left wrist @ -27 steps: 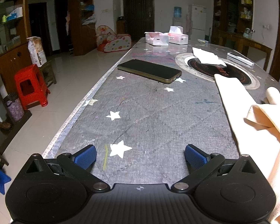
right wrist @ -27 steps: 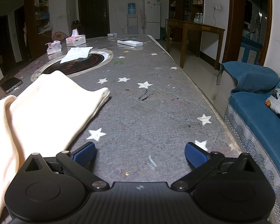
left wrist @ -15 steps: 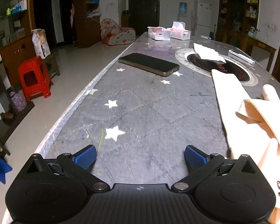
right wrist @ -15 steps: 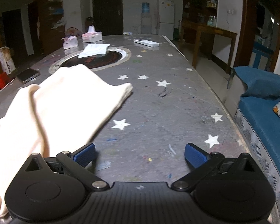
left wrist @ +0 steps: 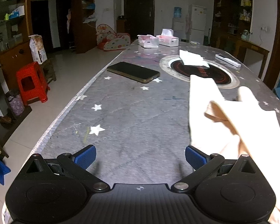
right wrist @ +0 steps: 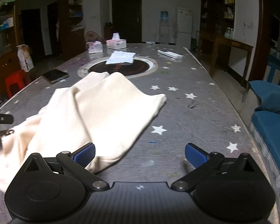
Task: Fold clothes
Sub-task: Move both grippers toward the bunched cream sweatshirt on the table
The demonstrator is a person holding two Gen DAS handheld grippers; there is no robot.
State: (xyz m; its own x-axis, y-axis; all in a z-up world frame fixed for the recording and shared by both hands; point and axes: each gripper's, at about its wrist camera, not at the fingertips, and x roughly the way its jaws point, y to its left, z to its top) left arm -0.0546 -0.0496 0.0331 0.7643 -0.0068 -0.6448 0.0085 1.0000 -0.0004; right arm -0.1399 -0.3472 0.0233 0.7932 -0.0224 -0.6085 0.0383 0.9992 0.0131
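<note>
Since the earlier frames both grippers have drawn back toward the near table edge, and more of the cloth (right wrist: 95,115) now shows in the right view. Left gripper (left wrist: 140,157) hangs with its two blue pads spread wide, nothing between them; the right gripper (right wrist: 140,155) is likewise spread wide and empty, though its left pad (right wrist: 85,154) overlaps the cloth's near hem and contact is unclear.

One cream cloth lies rumpled on the table (right wrist: 196,115), at 10 o'clock from the right gripper and 2 o'clock from the left. Its near end is blurred, and its lower left corner is cut off by the gripper body. In the left view the cloth (left wrist: 248,130) runs out of frame at the right.

Further on, at 11 o'clock, lies one phone (left wrist: 133,71). At 12 o'clock one round dark inlay (right wrist: 119,68) is partly hidden by the cloth and by one white tissue (right wrist: 121,57). Beyond stand two tissue boxes (right wrist: 116,43), and at 1 o'clock one white remote (right wrist: 169,54).
</note>
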